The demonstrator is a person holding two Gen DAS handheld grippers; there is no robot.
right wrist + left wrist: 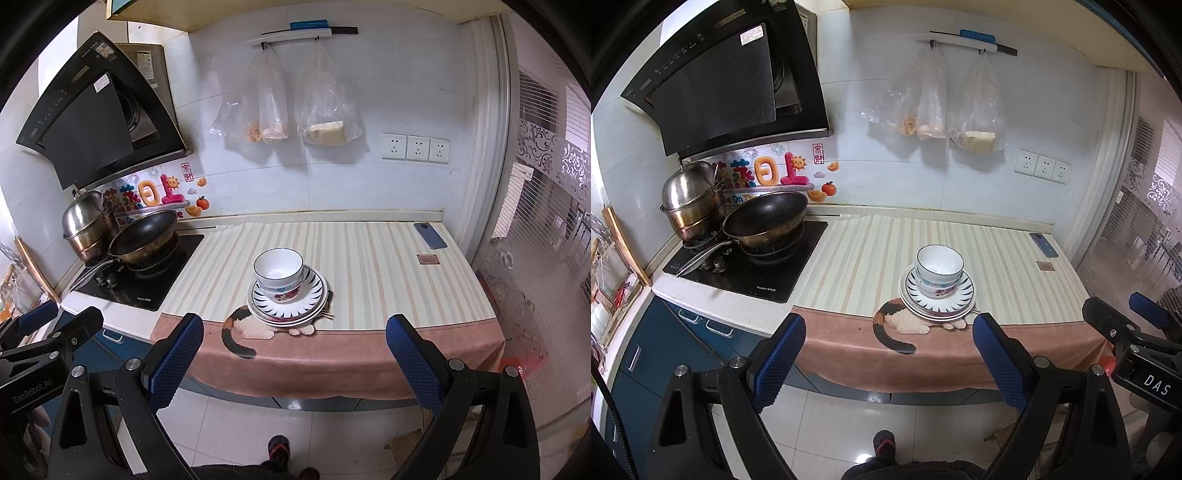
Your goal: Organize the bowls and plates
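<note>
- Bare floor lies under both grippers; the counter's cloth (945,354) edge hangs just ahead of the jaws.
- Left gripper (889,354): jaws spread wide, holding nothing.
- Right gripper (294,356): jaws likewise spread, empty.
- Bowls (279,275) stacked on plates (314,295) sit beyond the jaws, near that edge, between the fingers' lines.
- Open striped cloth surrounds the stack; a phone (429,235) lies far right.

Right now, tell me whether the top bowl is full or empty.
Empty: the top bowl sits upright on the stacked plates, its bare white inside visible in both views.
</note>
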